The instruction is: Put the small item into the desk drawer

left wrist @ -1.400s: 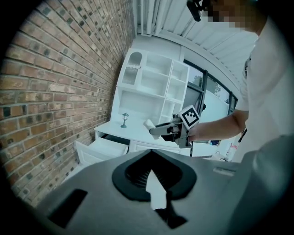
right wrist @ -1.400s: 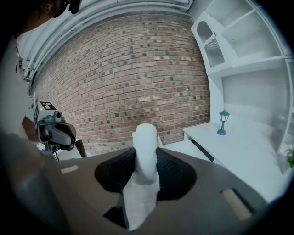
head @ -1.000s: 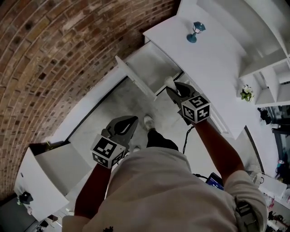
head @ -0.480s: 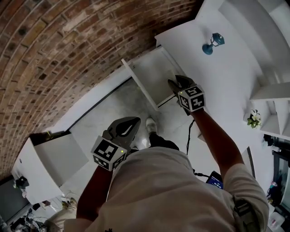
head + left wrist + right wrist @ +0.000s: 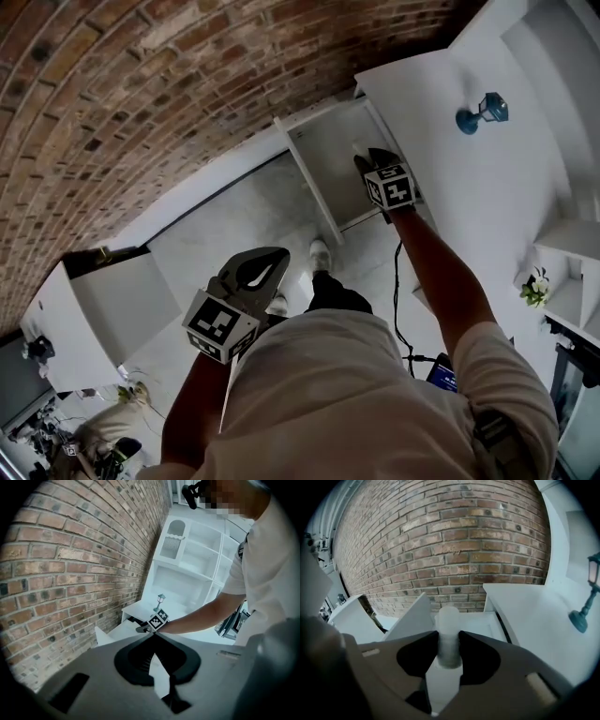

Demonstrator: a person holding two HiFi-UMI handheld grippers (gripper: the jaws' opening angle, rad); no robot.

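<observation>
Evidently the small item, a frosted white cylinder (image 5: 449, 631) with a rounded top, is clamped across its middle by the right gripper (image 5: 449, 638). The dark jaws press on either side of it, at lower centre of the right gripper view. It looks like smooth, semi-translucent plastic. By that I would judge it light and stiff, unlikely to crush, but slick enough to slip or twist in the pads and likely to roll once set down. The waist, where it is held now, seems the sound place to grip.

In the head view the gripper hangs over the open desk drawer (image 5: 302, 178), at upper centre of the frame. This is a shallow, matte white box with thin flat walls and a bare floor. To its right lies the smooth white desk top (image 5: 441, 122), which carries a small blue lantern-shaped ornament (image 5: 483, 111). Rough red brick wall (image 5: 141, 94) fills the upper left. The left gripper (image 5: 279, 255), lower left of centre, holds nothing, and its jaw tips meet.
</observation>
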